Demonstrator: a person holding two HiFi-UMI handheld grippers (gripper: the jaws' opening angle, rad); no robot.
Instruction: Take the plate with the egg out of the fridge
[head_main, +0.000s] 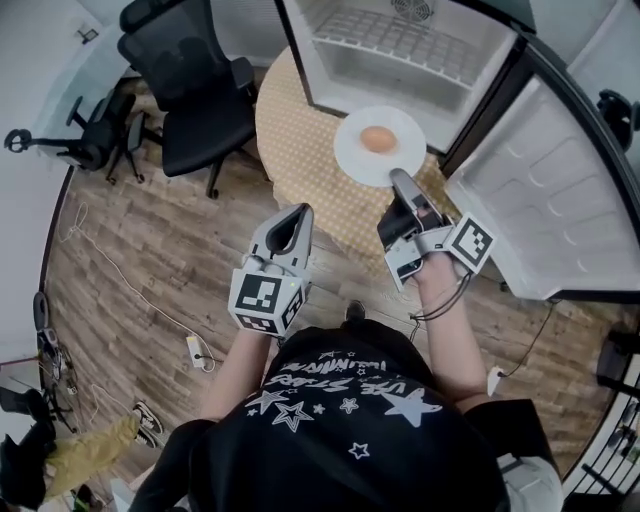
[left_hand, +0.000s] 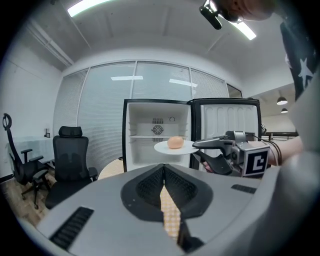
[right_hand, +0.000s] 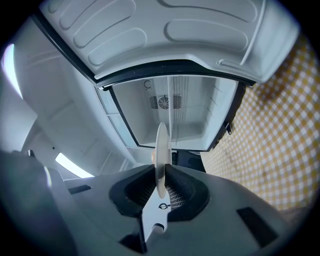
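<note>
A white plate (head_main: 378, 148) carrying a brown egg (head_main: 377, 139) hangs in the air in front of the open fridge (head_main: 400, 50), above the round checked table (head_main: 300, 140). My right gripper (head_main: 402, 183) is shut on the plate's near rim. In the right gripper view the plate (right_hand: 161, 160) shows edge-on between the pads. From the left gripper view the plate (left_hand: 176, 147) and egg (left_hand: 175, 142) float before the fridge (left_hand: 157, 135), held by the right gripper (left_hand: 200, 145). My left gripper (head_main: 287, 229) is shut and empty, to the left of the plate.
The fridge door (head_main: 545, 190) stands swung open at the right. Black office chairs (head_main: 190, 85) sit left of the table on the wooden floor (head_main: 150, 260). A cable and a power strip (head_main: 195, 350) lie on the floor at the left.
</note>
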